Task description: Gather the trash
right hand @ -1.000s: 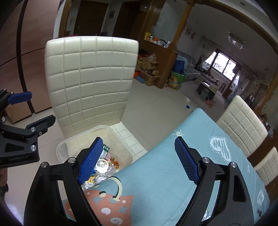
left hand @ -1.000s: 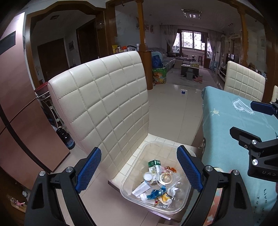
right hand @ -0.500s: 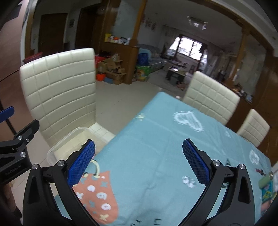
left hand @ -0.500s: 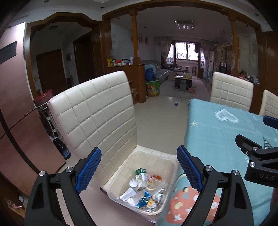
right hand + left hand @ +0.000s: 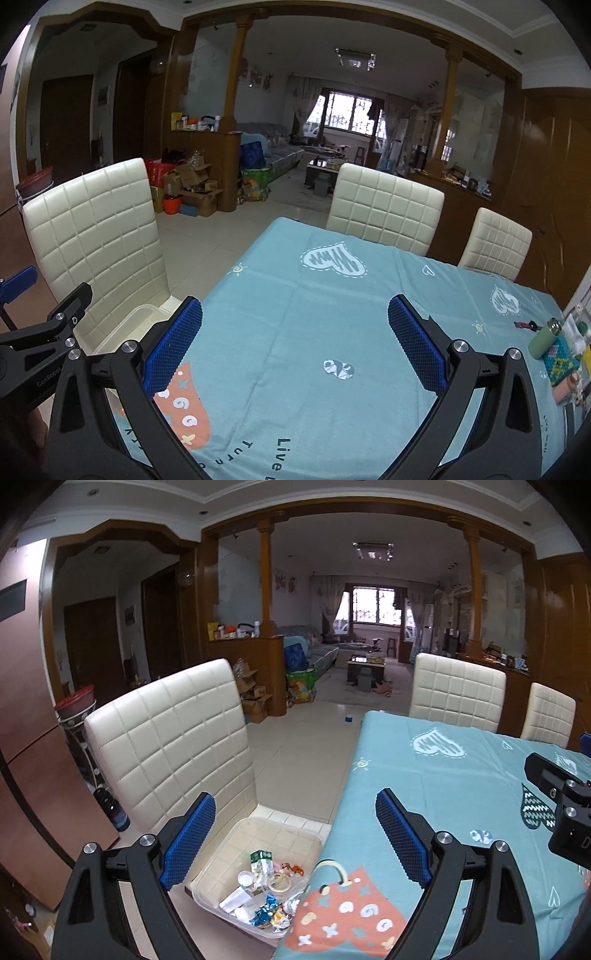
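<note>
Trash [image 5: 264, 893] sits heaped in the clear plastic bin [image 5: 291, 834] on the seat of the cream chair [image 5: 166, 738], down at your left, just beside the near corner of the surface [image 5: 443, 794]. I count a small green-and-white carton, a roll of tape, a white cup and several crinkled wrappers in there; the exact number of wrappers is hard to tell.

Your left tool [image 5: 295, 843] hangs angled downward above the bin's edge and the corner of the teal cloth, jaws spread wide, nothing between the blue pads. To its right, part of your right tool's black frame pokes into the left camera's view.

Your right tool [image 5: 295, 343] points down over the middle of the cloth, jaws spread to their widest. They have just been opening, and only bare cloth shows between the pads.

Three cream chairs in all: one holding the bin, two at the far side of the surface. At the right edge of the surface lies a small cluster: a green bottle [image 5: 546, 338], a beaded mat and a few items too cropped to name.
</note>
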`<state>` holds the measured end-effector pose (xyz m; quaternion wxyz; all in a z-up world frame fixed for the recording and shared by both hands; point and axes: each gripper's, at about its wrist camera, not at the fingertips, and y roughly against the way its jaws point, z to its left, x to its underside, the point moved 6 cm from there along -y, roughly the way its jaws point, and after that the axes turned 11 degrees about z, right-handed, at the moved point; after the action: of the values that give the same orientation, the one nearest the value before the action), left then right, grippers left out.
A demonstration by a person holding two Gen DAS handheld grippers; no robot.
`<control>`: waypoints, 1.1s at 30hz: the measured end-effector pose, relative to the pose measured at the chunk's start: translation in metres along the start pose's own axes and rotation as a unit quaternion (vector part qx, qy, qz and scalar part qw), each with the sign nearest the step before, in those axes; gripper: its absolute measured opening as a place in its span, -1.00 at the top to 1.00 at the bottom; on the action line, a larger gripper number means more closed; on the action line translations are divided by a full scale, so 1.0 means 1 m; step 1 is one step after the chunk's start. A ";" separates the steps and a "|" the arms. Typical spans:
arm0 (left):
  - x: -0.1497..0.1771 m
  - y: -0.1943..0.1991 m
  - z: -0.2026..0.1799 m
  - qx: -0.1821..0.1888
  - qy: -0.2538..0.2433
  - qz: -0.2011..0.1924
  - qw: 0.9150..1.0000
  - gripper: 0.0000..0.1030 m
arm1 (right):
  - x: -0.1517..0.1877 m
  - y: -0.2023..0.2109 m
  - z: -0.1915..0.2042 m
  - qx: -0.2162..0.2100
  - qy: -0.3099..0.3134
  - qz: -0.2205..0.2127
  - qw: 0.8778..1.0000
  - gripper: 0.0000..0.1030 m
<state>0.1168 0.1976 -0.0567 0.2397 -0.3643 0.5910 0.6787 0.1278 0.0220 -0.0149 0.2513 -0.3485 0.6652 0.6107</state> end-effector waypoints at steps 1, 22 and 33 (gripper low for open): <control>-0.002 0.003 -0.004 -0.001 -0.002 -0.005 1.000 -0.68 | 0.000 0.002 -0.004 0.001 -0.003 -0.004 1.000 -0.93; -0.016 0.032 -0.043 0.020 -0.031 -0.043 0.998 -0.68 | 0.002 0.033 -0.043 0.010 -0.032 -0.040 0.999 -0.93; -0.017 0.038 -0.046 0.030 -0.029 -0.049 0.998 -0.68 | 0.000 0.040 -0.046 0.007 -0.038 -0.047 0.998 -0.93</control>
<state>0.1084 0.1472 -0.0213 0.3003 -0.3651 0.5852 0.6588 0.1007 -0.0226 0.0161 0.3074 -0.3542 0.6420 0.6065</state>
